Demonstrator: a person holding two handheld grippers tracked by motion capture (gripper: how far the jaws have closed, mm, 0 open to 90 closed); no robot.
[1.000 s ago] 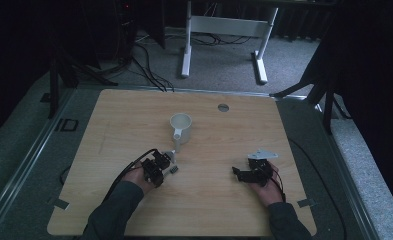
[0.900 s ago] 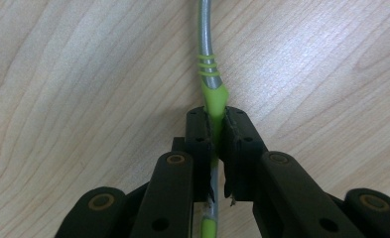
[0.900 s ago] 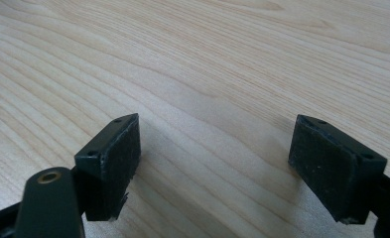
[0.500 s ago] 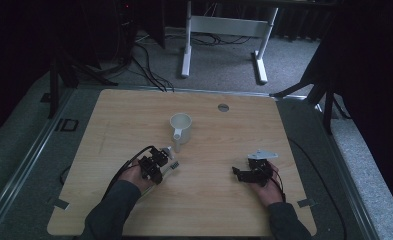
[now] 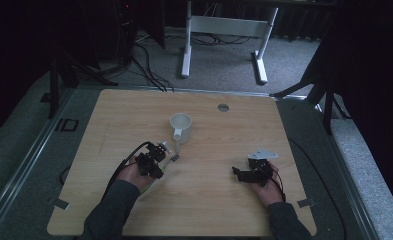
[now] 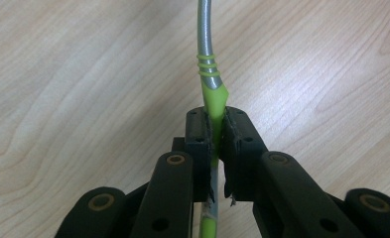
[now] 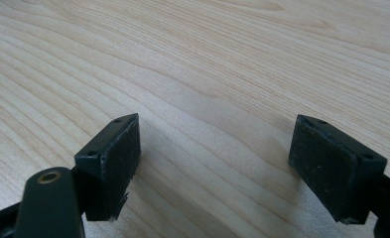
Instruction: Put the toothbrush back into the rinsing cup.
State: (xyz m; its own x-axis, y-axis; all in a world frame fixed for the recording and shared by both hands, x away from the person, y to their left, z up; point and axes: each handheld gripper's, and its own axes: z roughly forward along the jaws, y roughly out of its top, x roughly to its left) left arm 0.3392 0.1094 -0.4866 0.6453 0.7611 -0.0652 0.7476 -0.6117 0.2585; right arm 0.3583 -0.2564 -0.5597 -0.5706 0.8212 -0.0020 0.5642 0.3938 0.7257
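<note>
The left gripper has its jaws clamped on the green-handled spoon, not yet in the mug; the right gripper waits wide open.

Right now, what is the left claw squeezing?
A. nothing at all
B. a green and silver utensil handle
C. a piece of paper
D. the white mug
B: in the left gripper view the left claw is shut on the thin green and silver utensil handle, which runs up between its pads, while the white mug stands apart on the table.
</note>
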